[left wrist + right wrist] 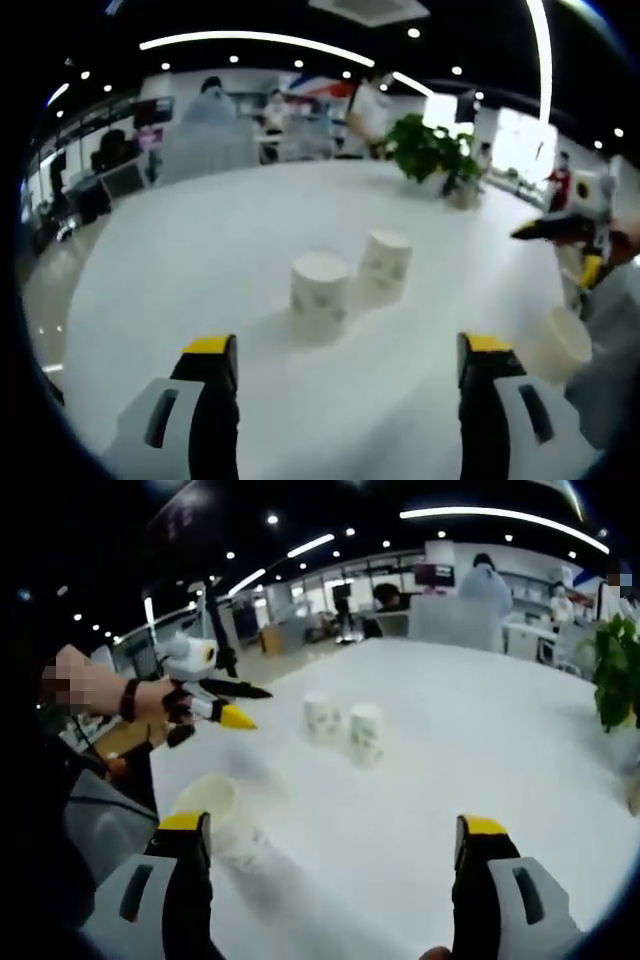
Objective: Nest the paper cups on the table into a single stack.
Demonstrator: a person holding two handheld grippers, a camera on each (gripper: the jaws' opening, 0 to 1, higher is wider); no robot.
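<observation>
cups (320, 295) (385, 265): upside down, axes vertical | third cup (212, 810): mouth up

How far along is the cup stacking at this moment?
Nothing is nested yet. Two paper cups stand upside down mid-table, the nearer cup and the farther cup, close together but separate. A third cup sits upright near the table edge. The left gripper and right gripper are both open and hold nothing. All three cups remain to be stacked.
</observation>
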